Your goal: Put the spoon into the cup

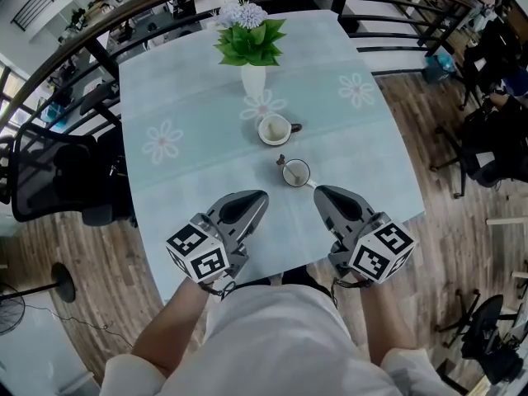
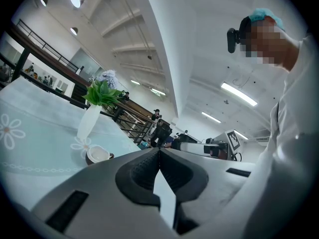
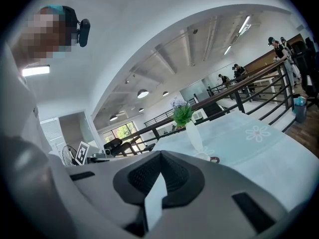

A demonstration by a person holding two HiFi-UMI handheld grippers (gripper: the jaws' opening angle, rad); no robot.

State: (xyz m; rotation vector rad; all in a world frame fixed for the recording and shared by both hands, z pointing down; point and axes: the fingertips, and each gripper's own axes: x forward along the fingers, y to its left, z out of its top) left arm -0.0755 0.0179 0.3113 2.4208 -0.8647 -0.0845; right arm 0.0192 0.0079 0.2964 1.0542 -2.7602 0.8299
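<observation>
A small white cup [image 1: 295,172] with a brown handle stands mid-table. A silvery spoon [image 1: 313,186] rests in it, its handle sticking out toward the near right. A larger white cup [image 1: 275,129] stands just beyond it, and shows in the left gripper view [image 2: 98,155] and the right gripper view [image 3: 205,156]. My left gripper [image 1: 262,195] is shut and empty, a little to the near left of the small cup. My right gripper [image 1: 318,191] is also shut and empty, its tip close to the spoon's handle. Both sets of jaws are closed tip to tip [image 2: 159,151] [image 3: 160,153].
A white vase of flowers [image 1: 252,60] stands at the far middle of the pale blue flowered tablecloth [image 1: 181,163]. Black office chairs [image 1: 58,172] stand to the left, railings run behind, and more chairs are at the right. The table's near edge is under my grippers.
</observation>
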